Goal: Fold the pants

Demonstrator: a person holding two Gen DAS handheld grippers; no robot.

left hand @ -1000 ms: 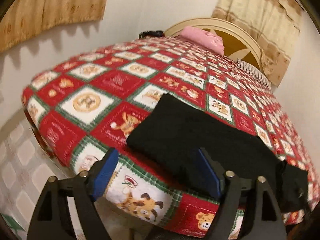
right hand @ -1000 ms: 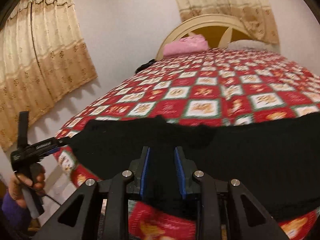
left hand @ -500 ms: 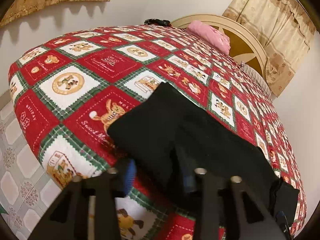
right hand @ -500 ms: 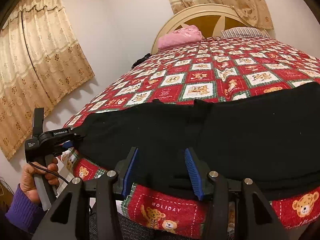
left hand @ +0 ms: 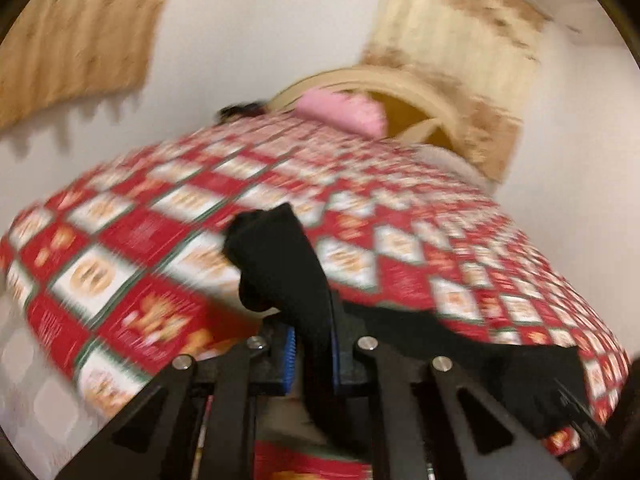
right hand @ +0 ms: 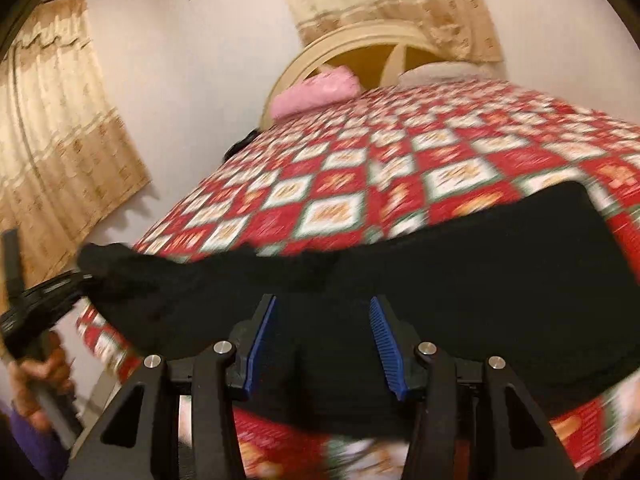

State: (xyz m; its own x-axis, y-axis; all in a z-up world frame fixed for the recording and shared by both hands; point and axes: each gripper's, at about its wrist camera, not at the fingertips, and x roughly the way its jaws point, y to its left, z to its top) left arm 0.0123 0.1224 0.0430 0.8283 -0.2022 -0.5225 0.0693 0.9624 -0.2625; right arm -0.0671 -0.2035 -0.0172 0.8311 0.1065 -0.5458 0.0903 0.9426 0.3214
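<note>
The black pants (right hand: 460, 264) lie along the near edge of the bed, over the red patchwork quilt (right hand: 360, 184). My left gripper (left hand: 312, 350) is shut on the left end of the pants (left hand: 280, 256) and lifts it, so the cloth stands up from the blue pads and trails right across the quilt (left hand: 152, 240). It also shows at the left of the right wrist view (right hand: 48, 292). My right gripper (right hand: 324, 344) is open, its blue pads (right hand: 382, 344) spread over the middle of the pants at the bed's edge.
A pink pillow (right hand: 316, 92) and a pale pillow (right hand: 436, 72) lie against the cream headboard (right hand: 360, 44). Beige curtains (right hand: 60, 152) hang on the left and back walls. A dark object (left hand: 240, 110) sits at the far left corner of the bed.
My left gripper has shut on the left end of the pants and lifted it off the quilt. My right gripper has opened wider and stays over the pants' middle.
</note>
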